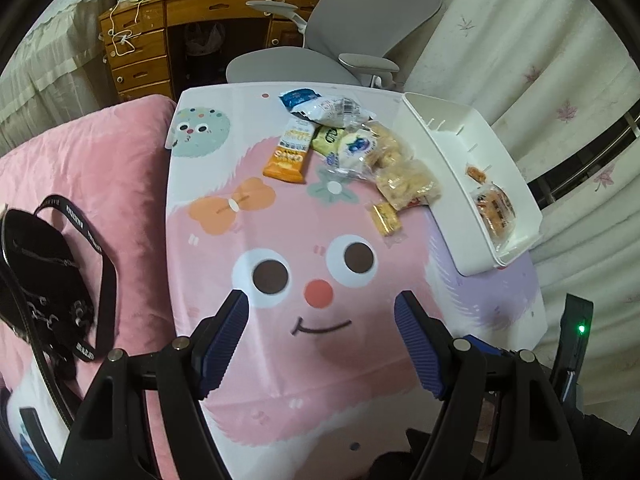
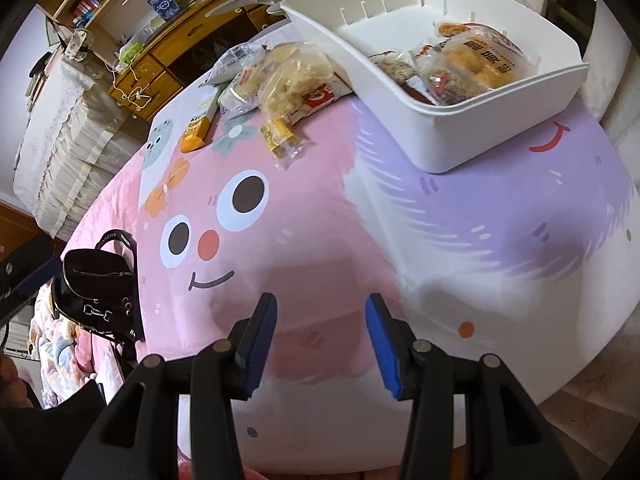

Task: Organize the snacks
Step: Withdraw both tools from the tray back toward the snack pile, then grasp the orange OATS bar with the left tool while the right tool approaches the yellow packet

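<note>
A pile of wrapped snacks [image 1: 360, 144] lies at the far middle of the cartoon-print table [image 1: 280, 360], with an orange bar [image 1: 286, 156] on its left and a small yellow packet [image 1: 385, 218] in front. A white bin [image 1: 448, 152] at the right holds a few snack packs [image 1: 494, 208]. In the right wrist view the bin [image 2: 472, 140] holds several packs [image 2: 472, 64], with the pile [image 2: 280, 76] to its left. My left gripper [image 1: 320, 308] is open and empty over the near table. My right gripper [image 2: 320, 312] is open and empty too.
A black handbag [image 1: 44, 280] lies on the pink bedding [image 1: 100, 160] left of the table. A grey office chair [image 1: 340, 40] and a wooden desk [image 1: 180, 20] stand behind. Curtains [image 1: 520, 40] hang at the right.
</note>
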Available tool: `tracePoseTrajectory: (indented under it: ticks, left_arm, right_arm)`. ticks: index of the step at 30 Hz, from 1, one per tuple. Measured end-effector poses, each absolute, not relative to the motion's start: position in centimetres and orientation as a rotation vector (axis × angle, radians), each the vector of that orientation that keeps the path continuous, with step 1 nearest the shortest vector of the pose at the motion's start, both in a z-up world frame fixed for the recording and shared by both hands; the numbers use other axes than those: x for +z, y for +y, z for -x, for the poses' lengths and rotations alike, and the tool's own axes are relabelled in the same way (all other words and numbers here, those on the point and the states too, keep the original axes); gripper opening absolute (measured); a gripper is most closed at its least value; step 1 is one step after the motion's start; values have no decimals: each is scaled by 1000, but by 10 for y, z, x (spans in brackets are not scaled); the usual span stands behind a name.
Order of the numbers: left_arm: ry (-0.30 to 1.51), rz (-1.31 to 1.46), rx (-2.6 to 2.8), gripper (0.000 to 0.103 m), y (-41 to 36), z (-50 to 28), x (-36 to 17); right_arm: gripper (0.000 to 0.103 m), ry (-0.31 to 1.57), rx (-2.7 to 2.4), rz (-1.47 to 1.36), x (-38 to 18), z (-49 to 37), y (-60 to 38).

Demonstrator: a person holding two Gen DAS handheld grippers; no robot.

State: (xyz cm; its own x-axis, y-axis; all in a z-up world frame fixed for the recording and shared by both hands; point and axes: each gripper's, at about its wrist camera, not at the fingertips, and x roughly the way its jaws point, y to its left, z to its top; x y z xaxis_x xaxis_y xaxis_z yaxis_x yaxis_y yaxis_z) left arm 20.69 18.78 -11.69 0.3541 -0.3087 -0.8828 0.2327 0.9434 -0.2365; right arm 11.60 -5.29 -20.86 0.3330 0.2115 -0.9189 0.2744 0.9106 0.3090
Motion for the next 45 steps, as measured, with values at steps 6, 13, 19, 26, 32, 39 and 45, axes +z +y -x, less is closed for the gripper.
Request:
tracePoseTrajectory:
  ticks: [6,13,19,26,32,39,45]
  left_arm:
    - [1166,40,-335,74,191,-238,-122]
    - [1178,30,-316,74,190,-280,-131]
    - [1196,40,-312,75,182,-322,-150]
    - [1232,8,-334,75,160,-374,-186]
    - [1298,14,-337,75,144,-408,-217]
    - [1378,34,-327,75,138,-432,-251]
    - [1396,22,-318,75,129,-442,-271]
  right_arm:
    - [46,1240,-28,-420,-210,-129,-37]
    - [46,1205,3,-330,-212,-153,-19]
    - [46,1155,31,-244,-216,-178,-9]
    - [46,1090,36,-155,-228,-209,-3]
    - [46,1064,27,-146,-243,-229,-7]
    - [46,1029,7,-96,-257,-247,-8]
    - [46,985,5,-37,-260,-258,-6]
